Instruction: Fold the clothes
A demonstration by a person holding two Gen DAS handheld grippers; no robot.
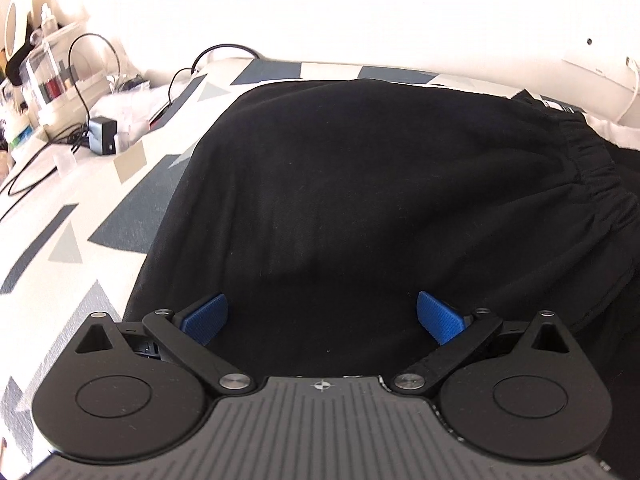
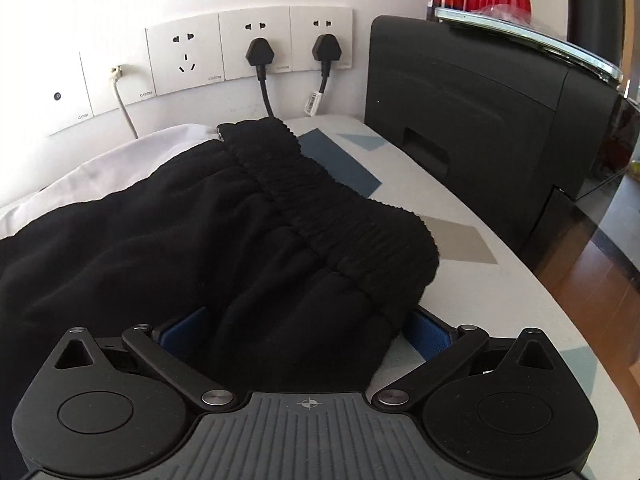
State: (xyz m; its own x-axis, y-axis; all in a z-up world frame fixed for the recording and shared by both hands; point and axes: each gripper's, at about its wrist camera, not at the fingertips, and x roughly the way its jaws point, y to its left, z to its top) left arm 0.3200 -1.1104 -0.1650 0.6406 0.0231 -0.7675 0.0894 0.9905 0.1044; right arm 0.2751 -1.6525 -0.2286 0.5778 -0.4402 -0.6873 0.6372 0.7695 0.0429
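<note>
- Black knit garment with a gathered elastic waistband: lies spread flat on the table, covering most of its middle; in the left wrist view the waistband runs down the right side, and in the right wrist view it crosses from the wall side toward the near right corner.
- Elastic waistband: ruffled, thick, resting on the cloth; its near end lies just ahead of the right gripper.
- Left gripper: jaws spread wide, 2 blue ribbed pads apart over plain black fabric; nothing is pinched between them.
- Right gripper: jaws at their widest, a fold of the garment below the waistband lying between the 2 blue pads; whether the pads touch the fabric cannot be told.
- Table cover, white cloth printed with blue, grey and tan geometric patches: lies under the garment.
- White fabric: lies beyond the garment, beside the wall.
- White wall sockets: 3 in a row, 2 with black plugs inserted.
- Black box-shaped machine: stands at the table's right end, well apart from the garment.
- Black cables and a small grey charger: clustered at the table's left edge.
</note>
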